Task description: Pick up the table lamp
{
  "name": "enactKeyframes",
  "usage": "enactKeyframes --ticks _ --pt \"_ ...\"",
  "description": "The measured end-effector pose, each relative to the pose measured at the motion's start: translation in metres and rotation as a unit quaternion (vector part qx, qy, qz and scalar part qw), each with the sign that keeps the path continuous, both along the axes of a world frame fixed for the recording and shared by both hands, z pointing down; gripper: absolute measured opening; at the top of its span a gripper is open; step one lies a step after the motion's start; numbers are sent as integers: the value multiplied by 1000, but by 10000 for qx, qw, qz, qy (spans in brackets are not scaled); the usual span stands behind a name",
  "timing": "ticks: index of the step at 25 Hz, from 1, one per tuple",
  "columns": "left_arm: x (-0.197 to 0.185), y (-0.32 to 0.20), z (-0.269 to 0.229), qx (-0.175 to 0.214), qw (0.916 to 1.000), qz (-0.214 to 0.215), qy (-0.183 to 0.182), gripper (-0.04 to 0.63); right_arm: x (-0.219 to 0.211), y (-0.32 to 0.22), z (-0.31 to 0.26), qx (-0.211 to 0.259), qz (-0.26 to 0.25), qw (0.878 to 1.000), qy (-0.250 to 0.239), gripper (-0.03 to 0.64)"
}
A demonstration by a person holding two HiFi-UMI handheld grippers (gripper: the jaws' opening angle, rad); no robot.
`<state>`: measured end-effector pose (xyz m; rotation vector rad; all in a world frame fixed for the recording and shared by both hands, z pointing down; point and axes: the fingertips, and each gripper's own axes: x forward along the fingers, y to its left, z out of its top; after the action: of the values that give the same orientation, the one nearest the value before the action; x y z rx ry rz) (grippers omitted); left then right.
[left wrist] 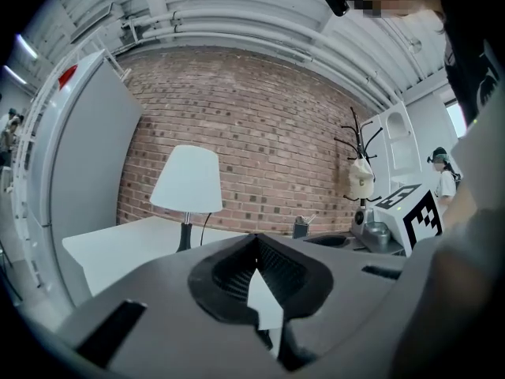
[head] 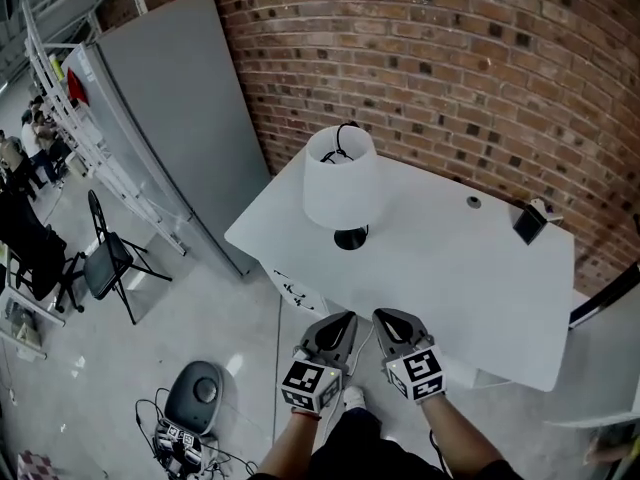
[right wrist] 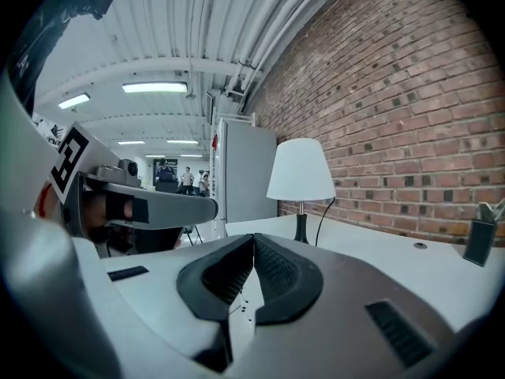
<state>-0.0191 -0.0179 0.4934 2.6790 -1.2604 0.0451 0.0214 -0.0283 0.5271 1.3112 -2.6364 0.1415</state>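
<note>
The table lamp [head: 340, 178] has a white shade, a thin stem and a black round base [head: 351, 237]. It stands upright near the far left corner of the white table [head: 470, 298], with a black cord behind it. My left gripper [head: 346, 316] and right gripper [head: 381, 315] hover side by side at the table's near edge, well short of the lamp. Both are shut with nothing between the jaws. The left gripper view has the lamp [left wrist: 186, 181] left of the closed jaws [left wrist: 254, 240]. In the right gripper view the lamp [right wrist: 301, 170] is ahead, right of the closed jaws [right wrist: 253, 238].
A brick wall runs behind the table. A tall grey cabinet [head: 175, 98] stands at its left. A black pen holder [head: 528, 222] and a small round grommet [head: 473, 202] are at the table's far right. On the floor are a folding chair [head: 108, 258] and a round grey device [head: 197, 393].
</note>
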Motion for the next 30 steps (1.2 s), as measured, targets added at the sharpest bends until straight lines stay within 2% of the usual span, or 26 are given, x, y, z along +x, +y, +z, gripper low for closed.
enactKeyframes --ticks 5,11,18,22,25,30 --pt "0 -46 6 -209 9996 60 188 6 -1 -45 0 -37 -45 9999 103 2" --pt "4 -96 8 -319 9988 292 246 6 -3 -97 10 -130 42 9997 215 2" --pt "2 -138 29 -614 9961 499 388 6 -11 -143 24 -208 108 9992 326 2" --pt "3 -147 35 -886 9917 621 692 6 -17 -152 33 -310 49 9988 383 2" --pt "6 -152 35 -864 9898 762 840 8 -18 -160 38 -350 26 9985 426 2" --pt "16 -166 42 -1117 9824 1067 1047 66 -19 -170 49 -394 -80 9980 490 2"
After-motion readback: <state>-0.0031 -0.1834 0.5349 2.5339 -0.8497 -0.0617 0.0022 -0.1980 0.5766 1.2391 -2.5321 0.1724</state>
